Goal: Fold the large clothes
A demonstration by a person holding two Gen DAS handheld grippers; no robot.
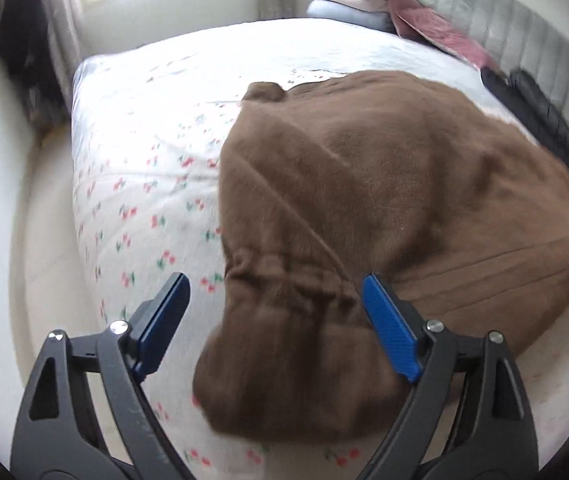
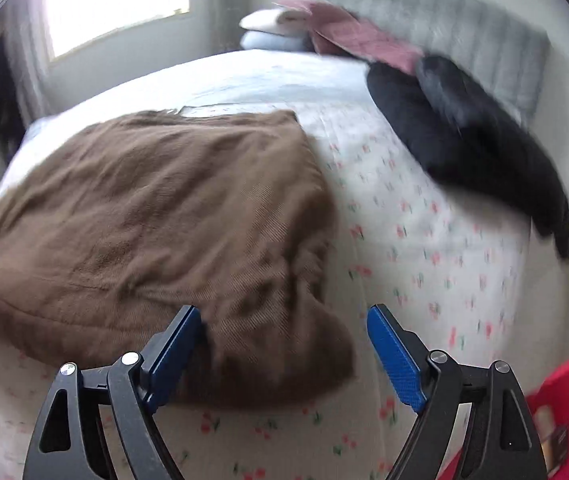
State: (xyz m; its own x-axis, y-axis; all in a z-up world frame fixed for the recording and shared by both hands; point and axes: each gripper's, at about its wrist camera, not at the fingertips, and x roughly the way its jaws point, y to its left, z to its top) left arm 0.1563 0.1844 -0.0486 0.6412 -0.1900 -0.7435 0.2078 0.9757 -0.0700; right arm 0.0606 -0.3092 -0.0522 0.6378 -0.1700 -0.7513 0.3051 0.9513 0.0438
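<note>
A: Now, where does your brown garment (image 1: 384,208) lie?

B: On the bed (image 1: 144,168), hem at the near edge; bare sheet either side. One garment. Your left tongs (image 1: 276,312) and right tongs (image 2: 284,344) gape, holding nothing.

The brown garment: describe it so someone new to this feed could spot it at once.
Start at the bed with the white cherry-print cover and grey padded headboard. The brown garment lies spread on the cover at the near end, far from the pillows. It is the only brown, fuzzy piece; the other clothing, a black garment, lies by the headboard.
</note>
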